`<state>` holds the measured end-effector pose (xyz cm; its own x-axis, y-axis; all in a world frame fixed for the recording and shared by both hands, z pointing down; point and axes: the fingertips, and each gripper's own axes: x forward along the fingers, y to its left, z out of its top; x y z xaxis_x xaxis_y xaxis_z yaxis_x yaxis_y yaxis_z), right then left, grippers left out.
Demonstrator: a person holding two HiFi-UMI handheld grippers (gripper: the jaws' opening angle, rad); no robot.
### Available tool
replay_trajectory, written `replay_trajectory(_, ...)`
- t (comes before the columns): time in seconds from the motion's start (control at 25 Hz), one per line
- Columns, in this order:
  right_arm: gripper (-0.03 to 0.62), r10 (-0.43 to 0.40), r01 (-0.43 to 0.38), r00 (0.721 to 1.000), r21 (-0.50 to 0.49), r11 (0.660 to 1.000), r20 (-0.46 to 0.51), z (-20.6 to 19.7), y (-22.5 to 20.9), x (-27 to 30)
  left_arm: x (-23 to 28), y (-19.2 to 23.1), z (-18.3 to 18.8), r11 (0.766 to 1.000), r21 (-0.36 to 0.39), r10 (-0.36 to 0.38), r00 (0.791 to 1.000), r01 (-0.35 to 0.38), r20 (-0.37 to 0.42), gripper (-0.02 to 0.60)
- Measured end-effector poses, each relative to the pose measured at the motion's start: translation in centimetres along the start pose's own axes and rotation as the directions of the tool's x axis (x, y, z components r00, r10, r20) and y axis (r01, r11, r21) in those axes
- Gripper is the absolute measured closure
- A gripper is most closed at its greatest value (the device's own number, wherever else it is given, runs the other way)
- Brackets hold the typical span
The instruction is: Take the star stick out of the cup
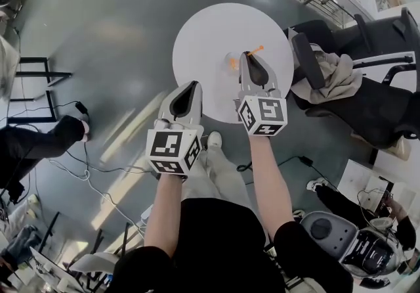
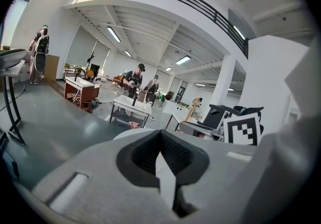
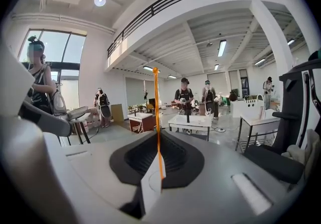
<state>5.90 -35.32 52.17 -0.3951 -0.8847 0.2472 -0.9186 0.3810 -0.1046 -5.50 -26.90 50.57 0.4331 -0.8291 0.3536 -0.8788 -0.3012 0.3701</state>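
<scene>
Orange star stick [image 3: 156, 112] clamped in right tool [image 1: 248, 56], cup [image 1: 233, 60] just left of its tip; left tool [image 1: 193, 85] closed, empty.

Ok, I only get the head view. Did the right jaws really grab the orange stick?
Observer: Yes. In the right gripper view the right gripper has its jaws shut on the stick.
Operator: And the left one, is it holding anything?
Observer: No. The left gripper view shows the left gripper shut, nothing between its jaws.
Operator: Can you see the star?
Observer: Not in the right gripper view: only a thin orange shaft rises past the jaws.
</scene>
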Motion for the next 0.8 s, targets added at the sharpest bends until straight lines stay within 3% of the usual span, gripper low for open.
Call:
replay_trajectory(0.4,0.579,-0.001,-0.006,0.986,0.037,0.999,0.167,7.0,0.8,-5.5,-2.1,-2.0,1.5,1.000,0.015,-0.013,0.999,0.012,0.037,0.578)
replay_trajectory(0.8,0.579,0.009,-0.011,0.981,0.012,1.000,0.194,10.5,0.8,-11.2,-4.7,-4.6,4.4,0.999,0.045,-0.033,0.995,0.029,0.099,0.578)
